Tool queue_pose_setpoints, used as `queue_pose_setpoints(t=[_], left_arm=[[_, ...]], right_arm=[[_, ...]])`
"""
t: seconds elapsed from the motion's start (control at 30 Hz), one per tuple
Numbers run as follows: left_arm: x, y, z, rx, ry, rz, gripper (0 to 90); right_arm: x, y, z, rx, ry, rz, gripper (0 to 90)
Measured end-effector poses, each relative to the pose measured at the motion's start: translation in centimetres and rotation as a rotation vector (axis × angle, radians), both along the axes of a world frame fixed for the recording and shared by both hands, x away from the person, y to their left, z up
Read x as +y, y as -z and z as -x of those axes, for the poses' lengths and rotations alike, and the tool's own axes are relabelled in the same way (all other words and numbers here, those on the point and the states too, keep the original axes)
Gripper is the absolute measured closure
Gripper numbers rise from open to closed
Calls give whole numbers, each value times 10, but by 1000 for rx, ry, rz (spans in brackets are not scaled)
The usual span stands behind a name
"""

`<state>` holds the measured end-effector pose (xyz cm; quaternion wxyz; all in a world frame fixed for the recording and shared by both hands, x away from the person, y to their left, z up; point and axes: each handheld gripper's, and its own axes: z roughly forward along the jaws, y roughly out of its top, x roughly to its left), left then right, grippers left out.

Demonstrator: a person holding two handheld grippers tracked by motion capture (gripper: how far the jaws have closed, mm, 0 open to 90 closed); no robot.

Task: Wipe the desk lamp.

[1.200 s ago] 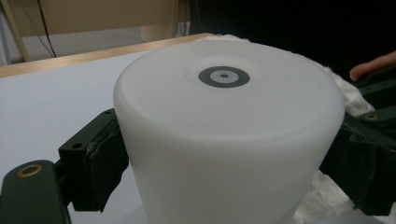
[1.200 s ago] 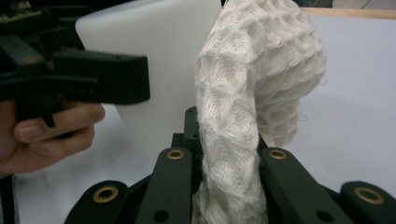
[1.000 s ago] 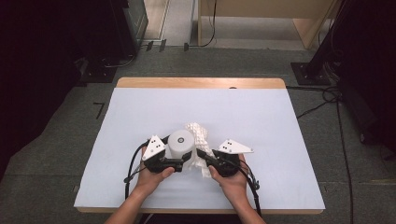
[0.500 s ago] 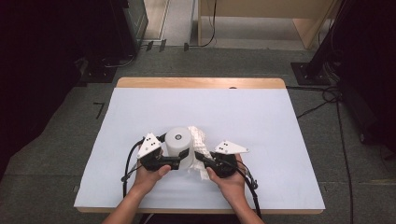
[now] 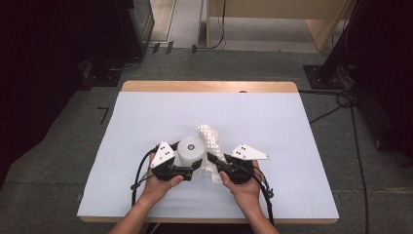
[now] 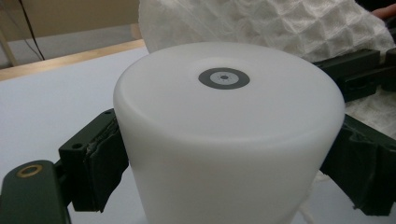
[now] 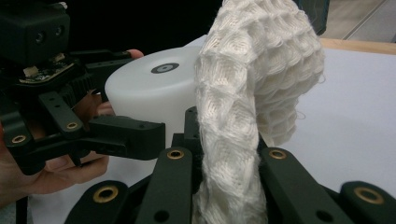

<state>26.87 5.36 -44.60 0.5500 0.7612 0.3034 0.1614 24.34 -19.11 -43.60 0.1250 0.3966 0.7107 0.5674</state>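
Pale blue table cover (image 5: 146,122) over wooden table (image 5: 209,86); grey carpet floor (image 5: 58,146); black stand base (image 5: 324,77) behind.

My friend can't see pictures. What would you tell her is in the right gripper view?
A white waffle-weave cloth stands up in the middle, pinched in the right claw, whose two black jaws rise from the bottom. Beside the cloth sits a white round tub with a grey dot on top, gripped by the left claw, with a hand at the left edge.

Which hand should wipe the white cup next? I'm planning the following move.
Probably right: the right gripper is shut on the waffle cloth beside the cup, which the left gripper clamps.
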Motion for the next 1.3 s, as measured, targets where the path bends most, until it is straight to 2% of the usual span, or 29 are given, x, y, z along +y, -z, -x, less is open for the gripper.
queue_pose_setpoints(t=[0.23, 0.37, 0.47, 0.63, 0.67, 0.73, 0.9, 1.13, 1.2, 1.3], left_arm=[[12, -6, -5, -3, -24, 46, 92], [14, -6, -6, -2, -31, 43, 92], [10, -3, -5, 1, -23, 25, 92], [1, 1, -2, -4, -2, -9, 92], [-1, 1, -2, -6, 1, -12, 92], [-2, 1, -1, -7, 7, -8, 92], [-1, -4, -1, -12, 4, 12, 92], [5, -8, -3, -14, -8, 40, 92], [5, -8, -4, -9, -8, 41, 92], [3, -5, -4, -3, -1, 24, 92]], right_arm=[[11, 23, -5, 67, -24, 41, 799], [15, 27, -5, 85, -27, 54, 799], [14, 26, -5, 77, -16, 54, 799], [5, 12, -3, 37, 7, 13, 799], [2, 6, -1, 19, 9, 2, 799], [0, 4, -1, 15, 10, -1, 799], [0, 11, -2, 30, 12, 17, 799], [8, 32, -5, 93, -3, 66, 799], [9, 33, -5, 93, -3, 73, 800], [8, 27, -5, 80, 8, 48, 799]])
